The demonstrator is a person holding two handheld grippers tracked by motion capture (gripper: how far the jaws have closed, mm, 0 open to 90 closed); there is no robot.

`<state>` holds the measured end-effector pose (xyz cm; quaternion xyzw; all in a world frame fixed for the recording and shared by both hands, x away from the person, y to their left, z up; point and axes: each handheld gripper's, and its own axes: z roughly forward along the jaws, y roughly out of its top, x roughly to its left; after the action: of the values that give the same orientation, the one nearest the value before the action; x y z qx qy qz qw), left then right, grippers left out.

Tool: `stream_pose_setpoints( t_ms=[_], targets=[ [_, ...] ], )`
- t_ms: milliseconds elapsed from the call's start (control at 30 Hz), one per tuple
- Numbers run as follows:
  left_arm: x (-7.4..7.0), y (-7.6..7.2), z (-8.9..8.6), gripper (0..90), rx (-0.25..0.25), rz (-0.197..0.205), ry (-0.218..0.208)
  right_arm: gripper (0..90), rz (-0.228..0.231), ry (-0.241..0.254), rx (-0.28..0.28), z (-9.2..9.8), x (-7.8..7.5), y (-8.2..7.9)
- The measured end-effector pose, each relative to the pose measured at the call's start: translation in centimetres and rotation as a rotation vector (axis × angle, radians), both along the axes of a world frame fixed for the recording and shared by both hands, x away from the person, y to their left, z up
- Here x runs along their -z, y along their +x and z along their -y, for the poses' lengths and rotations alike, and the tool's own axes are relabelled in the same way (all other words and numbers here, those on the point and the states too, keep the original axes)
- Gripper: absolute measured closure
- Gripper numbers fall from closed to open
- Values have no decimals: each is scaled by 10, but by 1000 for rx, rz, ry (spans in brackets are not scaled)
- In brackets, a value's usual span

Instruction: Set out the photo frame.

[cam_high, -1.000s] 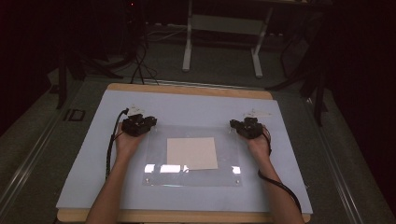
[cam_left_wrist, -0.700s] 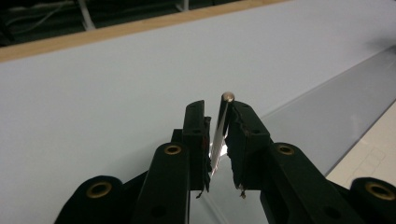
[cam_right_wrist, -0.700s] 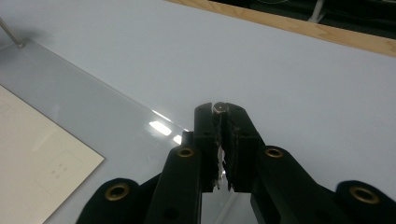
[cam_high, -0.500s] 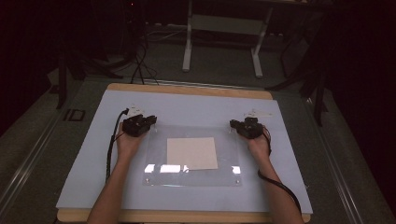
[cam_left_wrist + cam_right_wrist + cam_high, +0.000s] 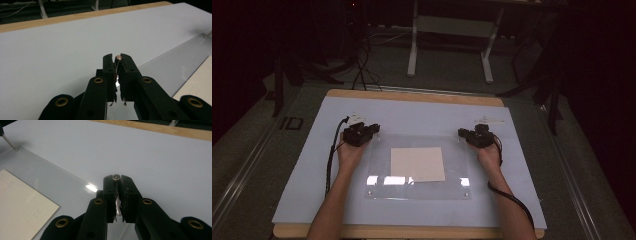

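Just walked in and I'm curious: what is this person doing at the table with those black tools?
A person holds a gripper in each hand, at the two far corners of a clear plastic sheet lying over a cream paper square. The left gripper and right gripper are each shut on a small metal stud at its corner.

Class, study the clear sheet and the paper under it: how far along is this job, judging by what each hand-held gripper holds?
Done: the clear sheet lies flat over the cream paper. In hand: the left hand-held gripper and the right hand-held gripper are each shut on a small metal pin at the sheet's far corners. Left: whether the pins go in or come out cannot be told.
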<state>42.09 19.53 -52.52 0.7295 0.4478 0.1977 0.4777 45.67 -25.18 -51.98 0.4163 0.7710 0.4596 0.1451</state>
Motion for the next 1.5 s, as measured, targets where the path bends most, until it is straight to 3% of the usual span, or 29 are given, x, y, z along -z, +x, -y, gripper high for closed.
stream_pose_setpoints(
  t_ms=[33, 233, 400, 467, 633, 1200, 1333, 1500],
  targets=[
    [2, 1, -2, 834, 6, -10, -29, 829, -21, 20, -5, 2, 0, 2],
    [2, 8, -4, 834, 16, -47, -47, 824, -74, 36, -12, 4, -2, 7],
    [1, 13, -3, 844, 14, -67, -40, 828, -104, 42, -10, 4, -3, 12],
    [0, 16, -1, 851, 11, -72, -13, 831, -120, 47, -8, 4, -3, 15],
    [0, 22, -1, 857, 9, -86, -16, 835, -157, 73, -5, 5, -3, 23],
    [-1, 36, 0, 856, -23, -148, -60, 843, -197, 117, 29, 4, -2, 33],
    [0, 39, 0, 856, -44, -169, -85, 847, -194, 109, 44, 3, -2, 35],
    [0, 42, 3, 855, -75, -189, -101, 803, -194, 54, 60, 0, -6, 34]
  ],
)
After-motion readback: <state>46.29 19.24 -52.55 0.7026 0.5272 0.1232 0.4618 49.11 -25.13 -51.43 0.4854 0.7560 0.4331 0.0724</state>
